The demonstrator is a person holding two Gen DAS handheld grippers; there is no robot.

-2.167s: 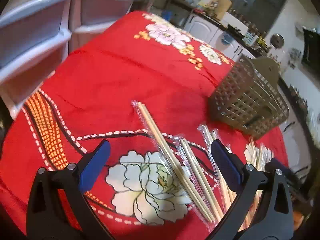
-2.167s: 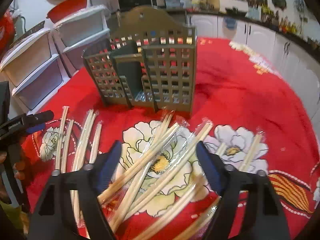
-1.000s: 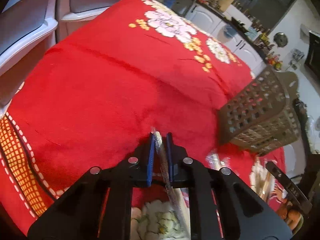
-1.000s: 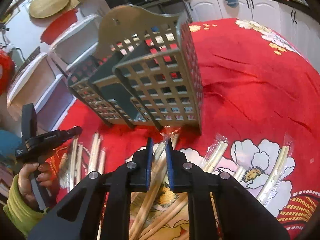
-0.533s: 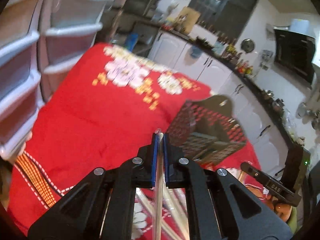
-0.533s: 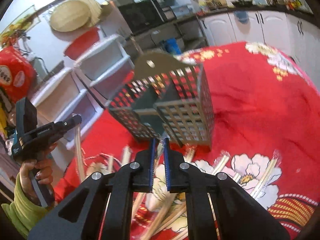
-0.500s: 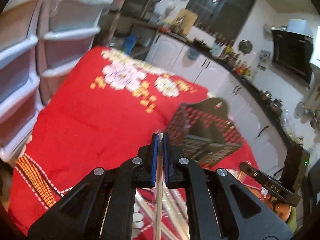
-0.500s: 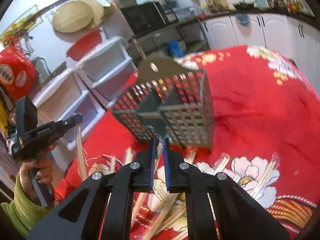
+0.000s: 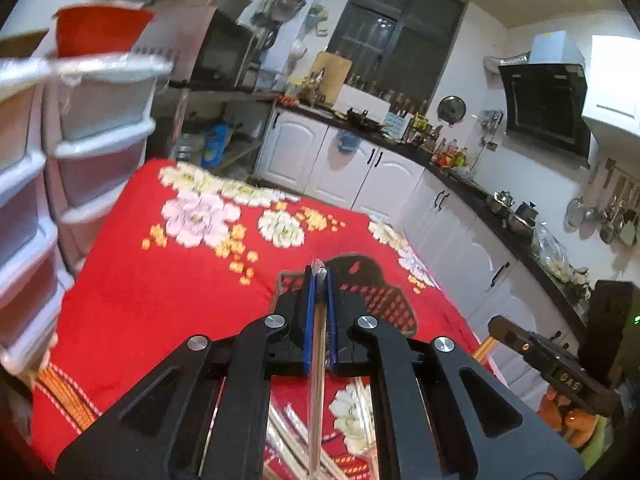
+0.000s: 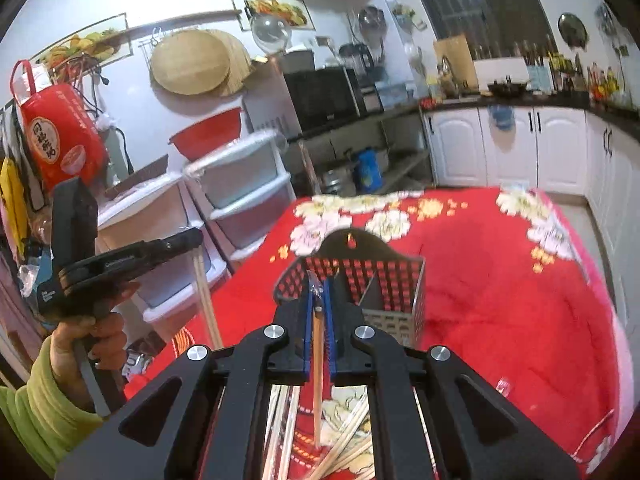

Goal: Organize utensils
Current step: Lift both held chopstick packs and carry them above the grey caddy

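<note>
I am looking over a table [image 10: 500,300] with the utensil basket [image 10: 396,280] standing on it ahead of me, its compartments opening upward. Loose wrapped chopsticks [image 10: 348,440] are lying on the table nearer to me, below my grippers. Stacked drawer units [image 10: 240,196] are standing beside the table's left edge, and kitchen cabinets [image 10: 520,148] are lining the wall behind it.

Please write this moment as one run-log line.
left gripper: shut on chopsticks | right gripper: shut on chopsticks | basket: empty

A home kitchen: white cabinets [image 9: 360,168], a dark counter [image 9: 472,180] crowded with bottles, range hood [image 9: 544,104], microwave [image 10: 320,98], hanging ladles [image 9: 616,212].
</note>
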